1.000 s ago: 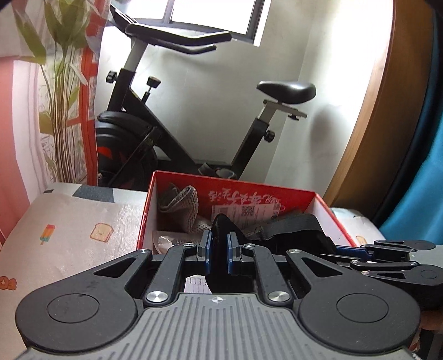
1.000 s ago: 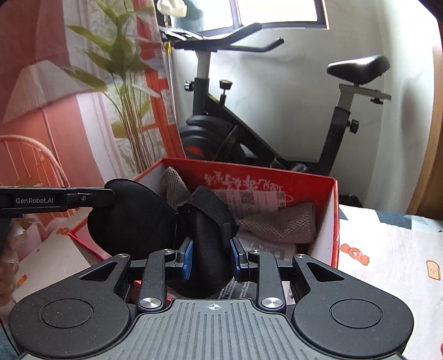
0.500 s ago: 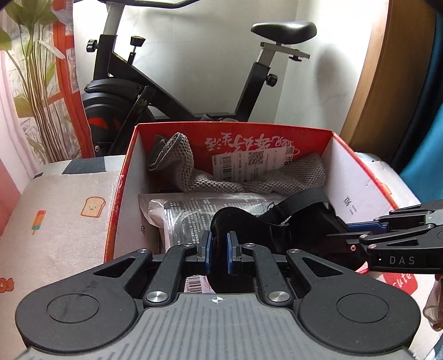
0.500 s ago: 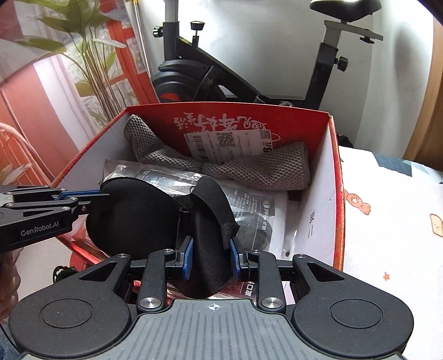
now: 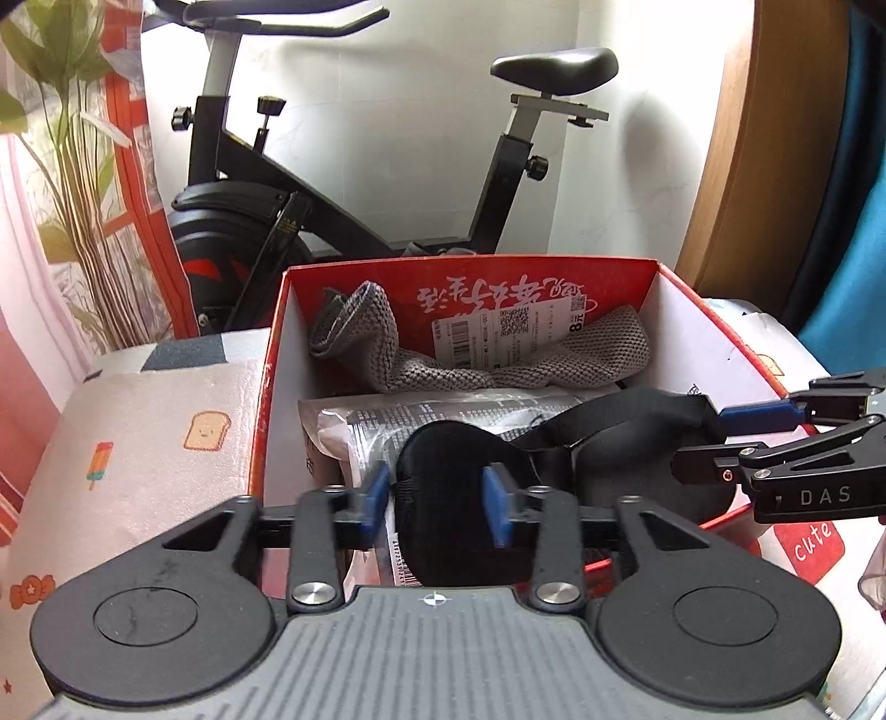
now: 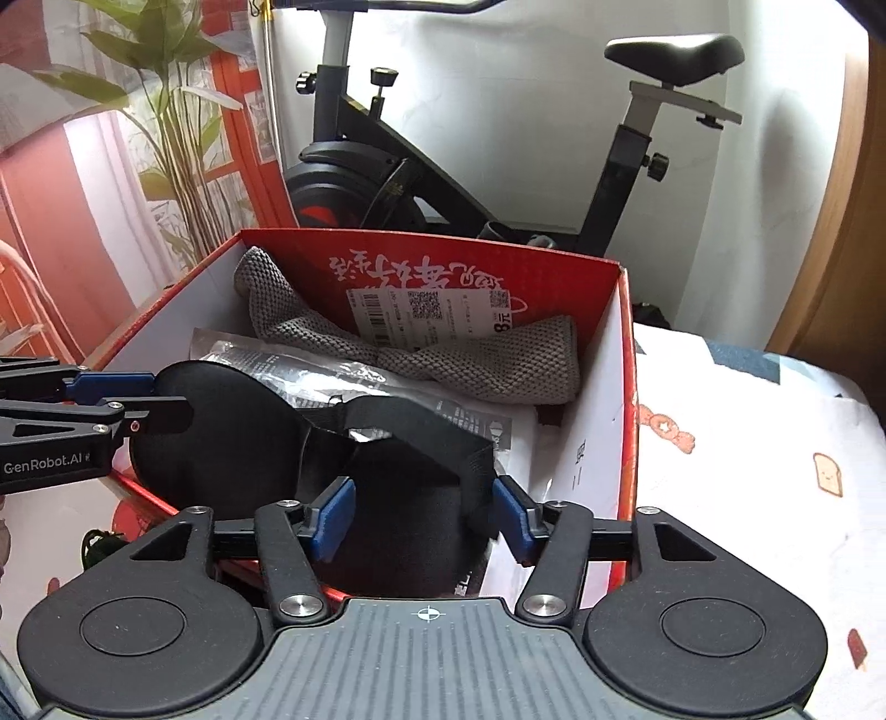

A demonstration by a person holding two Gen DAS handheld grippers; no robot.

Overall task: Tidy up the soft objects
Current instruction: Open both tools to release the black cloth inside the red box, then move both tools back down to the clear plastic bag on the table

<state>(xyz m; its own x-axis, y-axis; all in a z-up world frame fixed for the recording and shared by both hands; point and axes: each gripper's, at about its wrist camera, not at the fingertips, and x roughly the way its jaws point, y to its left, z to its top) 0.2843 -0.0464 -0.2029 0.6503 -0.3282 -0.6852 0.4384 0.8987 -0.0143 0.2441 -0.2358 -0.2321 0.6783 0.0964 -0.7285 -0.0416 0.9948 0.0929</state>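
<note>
Lying btwn spread tools, eye mask (image 5: pixel 448 487) inside box (image 5: pixel 266 399) (near-edge).

Daylight fills both views, soft and even, strongest on the white wall (image 5: pixel 443 166) behind the exercise bike (image 5: pixel 343 183), which looks nearly washed out. The bike's seat (image 6: pixel 673 52) throws a faint, blurred shadow on that wall. Inside the red box (image 5: pixel 554 279) the light is dimmer, and the black eye mask (image 6: pixel 243 421) shows little surface detail. Fisheye bending curves the wooden door frame (image 5: pixel 736 155) and darkens the corners. The blue fingertips (image 6: pixel 512 518) in the right view are slightly smeared by motion.
</note>
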